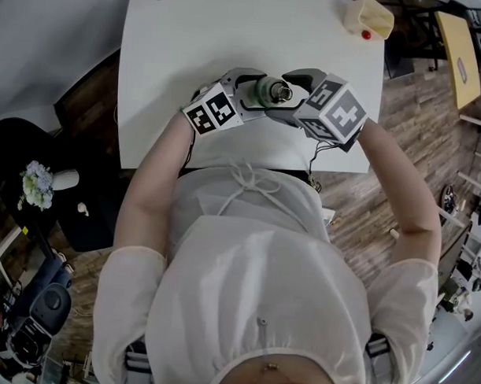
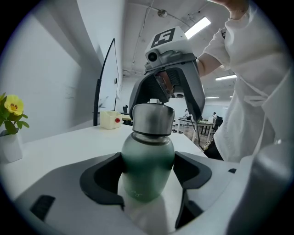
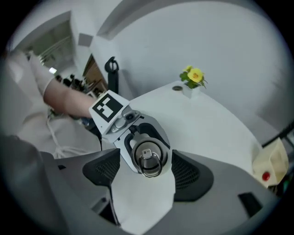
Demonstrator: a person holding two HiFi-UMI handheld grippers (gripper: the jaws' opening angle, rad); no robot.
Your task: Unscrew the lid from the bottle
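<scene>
White table: broad bare top beyond the grippers. The work sits close to the near edge, by the person's torso. Far edge, left: one small white vase with a yellow flower in it. Two grippers. Left gripper: jaws clamped on the body of the one green bottle, over the table's near part. One steel lid, on the bottle. Right gripper: jaws spread either side of the lid, pads clear. Far right corner: one cream box, contents unclear.
</scene>
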